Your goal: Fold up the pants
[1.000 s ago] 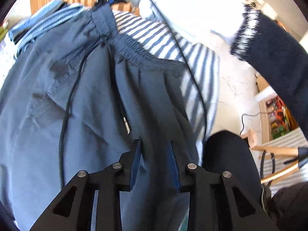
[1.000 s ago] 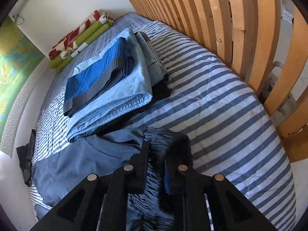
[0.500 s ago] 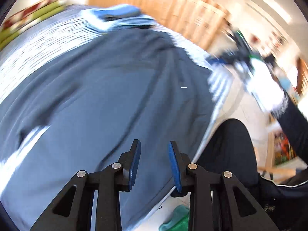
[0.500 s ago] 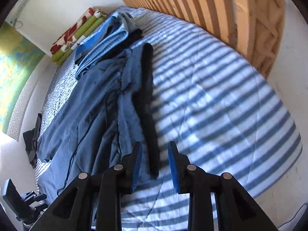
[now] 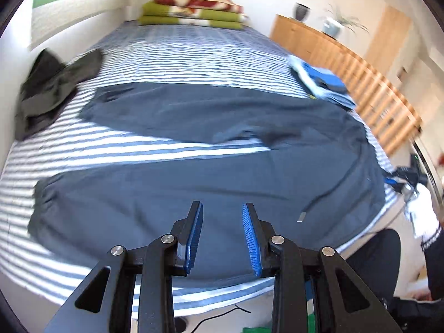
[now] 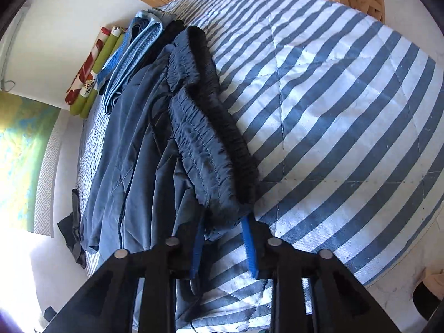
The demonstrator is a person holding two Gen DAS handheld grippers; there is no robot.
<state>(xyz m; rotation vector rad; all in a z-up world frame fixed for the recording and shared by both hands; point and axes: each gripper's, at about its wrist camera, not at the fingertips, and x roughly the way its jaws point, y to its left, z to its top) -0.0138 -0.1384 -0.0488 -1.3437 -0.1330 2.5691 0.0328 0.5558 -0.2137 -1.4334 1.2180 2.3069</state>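
Dark blue pants (image 5: pixel 249 172) lie flat across the striped bed (image 5: pixel 166 149), with both legs running to the left and a black drawstring (image 5: pixel 319 199) trailing over the near leg. My left gripper (image 5: pixel 222 216) hovers open above the near leg and holds nothing. In the right wrist view the gathered elastic waistband (image 6: pixel 202 127) lies on the bed. Its near corner sits between the fingertips of my right gripper (image 6: pixel 223 219), whose jaws stand apart and do not pinch it.
A stack of folded blue clothes (image 5: pixel 322 80) (image 6: pixel 133 55) sits beyond the waistband. A dark garment (image 5: pixel 50 88) lies crumpled at the bed's left edge. A green and red blanket (image 5: pixel 191 11) is at the far end, with a wooden slatted frame (image 5: pixel 383 105) on the right. A person's dark-clad leg (image 5: pixel 374 252) stands beside the bed.
My right gripper was shut on the waistband; it has opened and the waistband now rests on the bed. The left gripper swung from the waist area round over the legs.
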